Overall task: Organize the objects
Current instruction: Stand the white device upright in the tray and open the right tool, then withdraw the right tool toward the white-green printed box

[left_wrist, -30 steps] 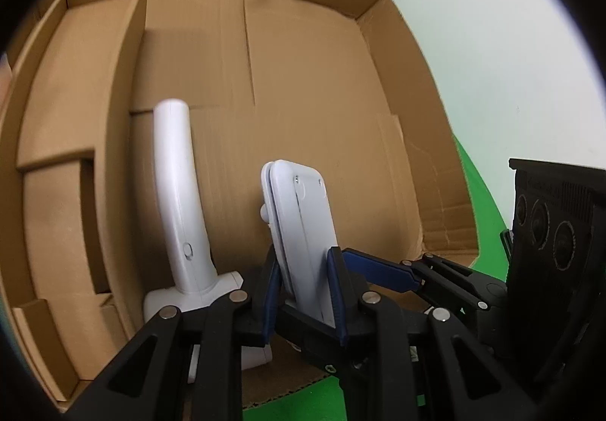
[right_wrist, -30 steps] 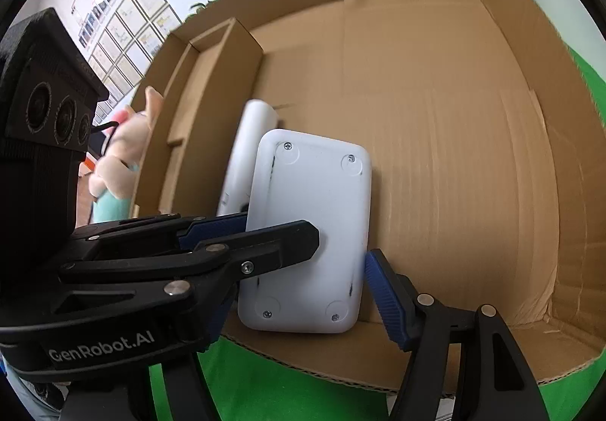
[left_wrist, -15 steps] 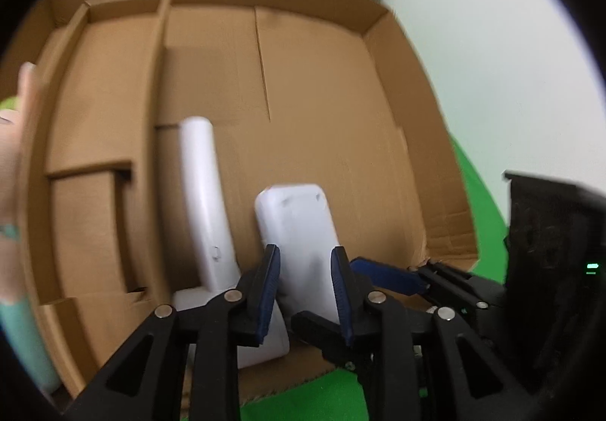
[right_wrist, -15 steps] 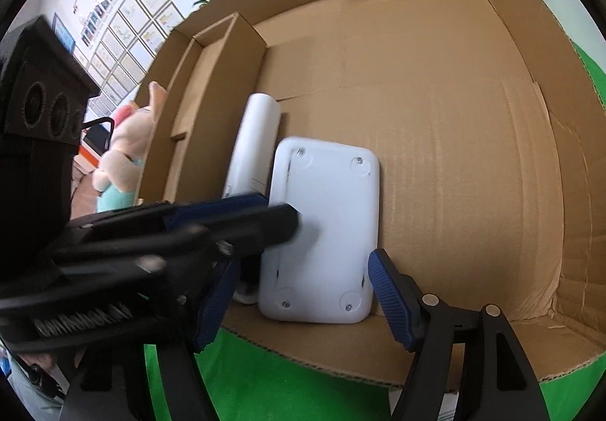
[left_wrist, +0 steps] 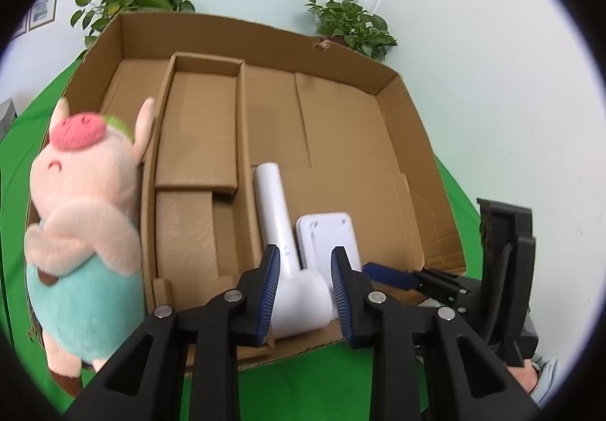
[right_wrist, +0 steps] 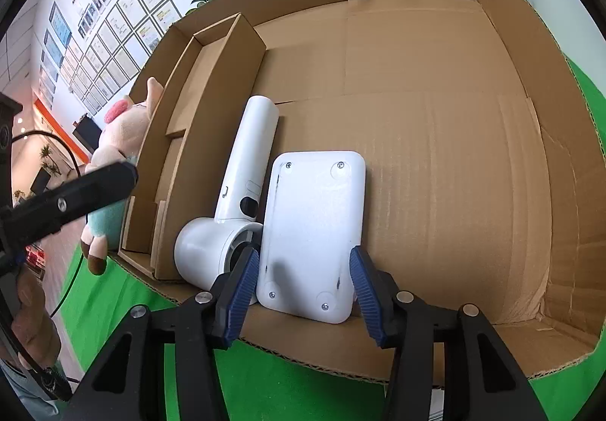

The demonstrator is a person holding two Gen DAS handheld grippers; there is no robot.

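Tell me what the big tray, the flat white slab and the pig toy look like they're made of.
Tray: corrugated cardboard, matte brown; fluted cut edges and fold creases show.
Flat white slab: probably moulded plastic, smooth satin; recessed screws and round foot pads near its corners.
Pig toy: soft plush fabric, fuzzy nap, with a teal fabric body.

Right gripper (right_wrist: 305,283) open, blue pads either side of the near end of a flat white box (right_wrist: 314,231), not clamping it. White box lies flat in cardboard tray (right_wrist: 454,163), screws up. White hair dryer (right_wrist: 235,201) just left of it, touching or nearly. Cardboard divider (right_wrist: 212,110) further left. Pig plush (right_wrist: 117,133) outside tray's left wall. Left gripper finger (right_wrist: 72,201) at left edge.
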